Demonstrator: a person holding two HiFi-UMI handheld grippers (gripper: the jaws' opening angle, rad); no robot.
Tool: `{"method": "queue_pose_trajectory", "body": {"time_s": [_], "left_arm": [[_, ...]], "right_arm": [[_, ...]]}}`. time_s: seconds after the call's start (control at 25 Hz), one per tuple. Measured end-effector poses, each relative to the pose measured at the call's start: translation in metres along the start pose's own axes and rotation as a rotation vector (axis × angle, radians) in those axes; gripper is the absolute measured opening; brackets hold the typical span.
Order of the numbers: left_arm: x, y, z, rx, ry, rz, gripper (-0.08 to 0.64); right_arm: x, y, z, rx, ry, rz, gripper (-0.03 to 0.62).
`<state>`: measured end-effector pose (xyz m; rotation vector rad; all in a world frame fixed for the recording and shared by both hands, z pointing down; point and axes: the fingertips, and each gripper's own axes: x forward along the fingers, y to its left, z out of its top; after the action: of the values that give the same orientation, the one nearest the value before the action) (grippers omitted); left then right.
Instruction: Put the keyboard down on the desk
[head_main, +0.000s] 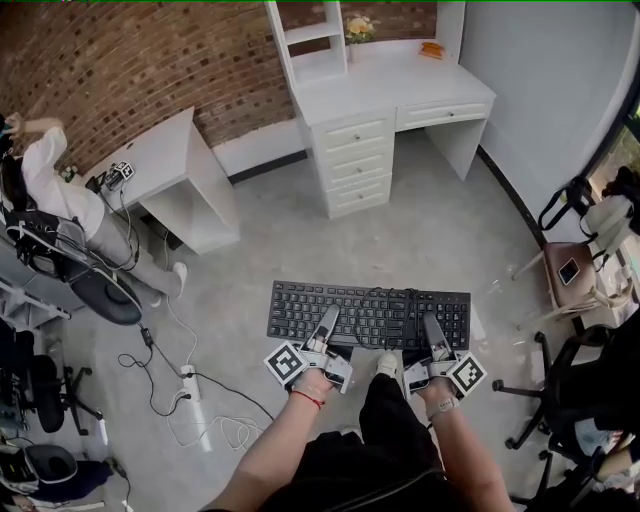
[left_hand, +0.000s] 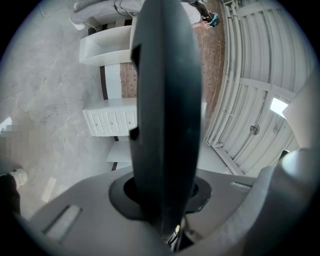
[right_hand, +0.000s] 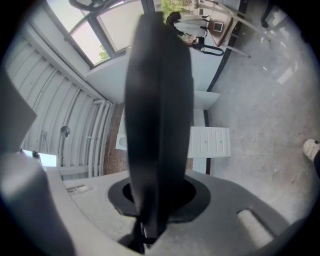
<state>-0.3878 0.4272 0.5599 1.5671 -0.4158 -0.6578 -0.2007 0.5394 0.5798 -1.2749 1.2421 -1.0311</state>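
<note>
A black keyboard (head_main: 368, 315) is held level above the grey floor, in front of my legs. My left gripper (head_main: 327, 322) is shut on its near edge left of the middle, and my right gripper (head_main: 434, 328) is shut on that edge toward the right end. In both gripper views the keyboard (left_hand: 165, 100) (right_hand: 157, 125) shows edge-on between the jaws and hides most of what lies ahead. The white desk (head_main: 400, 88) with drawers and a shelf stands ahead against the brick wall, well beyond the keyboard.
A smaller white desk (head_main: 165, 160) stands at the left, with a seated person (head_main: 60, 200) beside it. A power strip and cables (head_main: 190, 385) lie on the floor at the left. A chair (head_main: 572, 272) with a phone and office chairs (head_main: 560, 400) crowd the right.
</note>
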Motion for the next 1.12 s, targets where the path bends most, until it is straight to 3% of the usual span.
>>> {"method": "queue_pose_trajectory", "body": {"time_s": [0.72, 1.12], "left_arm": [[0.164, 0.030, 0.021, 0.011, -0.041, 0.033, 0.077], [0.208, 0.048, 0.022, -0.014, -0.049, 0.045, 0.077]], "right_arm": [[0.140, -0.021, 0.106, 0.021, 0.054, -0.020, 0.066], [0.173, -0.035, 0.138, 0.014, 0.060, -0.046, 0.065]]}}
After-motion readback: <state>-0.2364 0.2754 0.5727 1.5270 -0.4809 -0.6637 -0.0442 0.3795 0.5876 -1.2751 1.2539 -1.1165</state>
